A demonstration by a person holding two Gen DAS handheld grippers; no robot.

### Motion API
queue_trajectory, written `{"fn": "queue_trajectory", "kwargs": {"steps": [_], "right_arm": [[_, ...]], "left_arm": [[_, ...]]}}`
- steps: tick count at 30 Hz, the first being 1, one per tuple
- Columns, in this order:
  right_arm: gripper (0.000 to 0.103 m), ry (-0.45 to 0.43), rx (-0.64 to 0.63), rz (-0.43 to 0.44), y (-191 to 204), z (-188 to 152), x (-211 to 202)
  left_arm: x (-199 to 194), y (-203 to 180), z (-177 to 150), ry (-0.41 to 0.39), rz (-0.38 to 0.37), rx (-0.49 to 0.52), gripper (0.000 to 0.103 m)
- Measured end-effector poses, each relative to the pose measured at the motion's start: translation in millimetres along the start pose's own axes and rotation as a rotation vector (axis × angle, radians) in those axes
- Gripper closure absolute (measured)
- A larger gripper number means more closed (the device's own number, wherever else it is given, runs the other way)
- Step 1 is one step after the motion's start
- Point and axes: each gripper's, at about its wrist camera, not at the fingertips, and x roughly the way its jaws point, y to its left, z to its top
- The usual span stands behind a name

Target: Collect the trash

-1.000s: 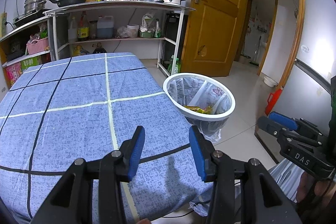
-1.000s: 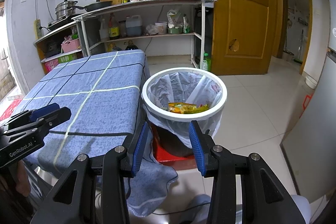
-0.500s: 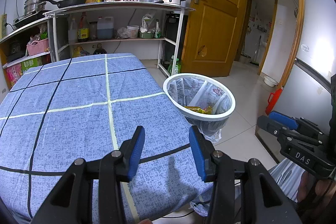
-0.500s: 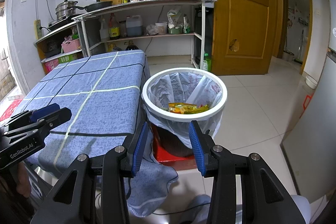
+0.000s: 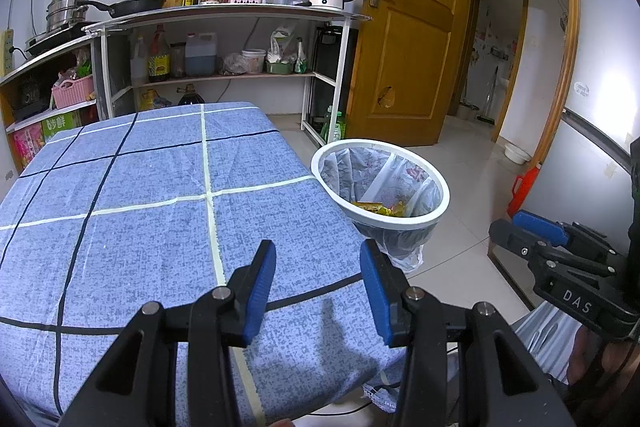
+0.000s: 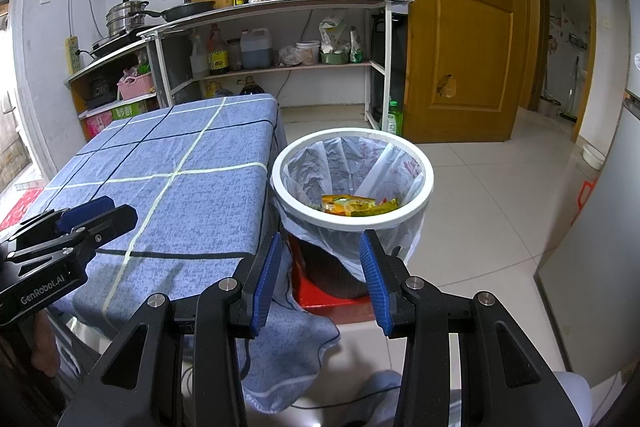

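While nothing has shifted, both the left gripper (image 5: 318,291) and right gripper (image 6: 320,281) hover with fingers wide and empty beside the bin (image 6: 416,215); wrappers (image 6: 356,206) lie inside, the worktop (image 5: 160,211) bare, so collecting looks finished.

A: L gripper (image 5: 318,285)?
B: Jaws apart, nothing btwn the blue pads (image 5: 260,285), tilted down a bit. Its side shows at lower left in the R wrist view, hand (image 6: 40,345) under it.
A: R gripper (image 6: 318,277)?
B: Jaws apart too, empty, same downward tilt. Seen at far right in the L wrist view.
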Motion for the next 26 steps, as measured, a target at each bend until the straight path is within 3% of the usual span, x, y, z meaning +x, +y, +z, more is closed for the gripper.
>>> {"fn": "queue_trajectory", "kwargs": {"steps": [26], "right_arm": [[0.061, 0.001, 0.000, -0.001, -0.2, 0.2, 1.4]], "left_arm": [[1.9, 2.8, -2.6, -0.006, 0.021, 0.008, 0.057]]}}
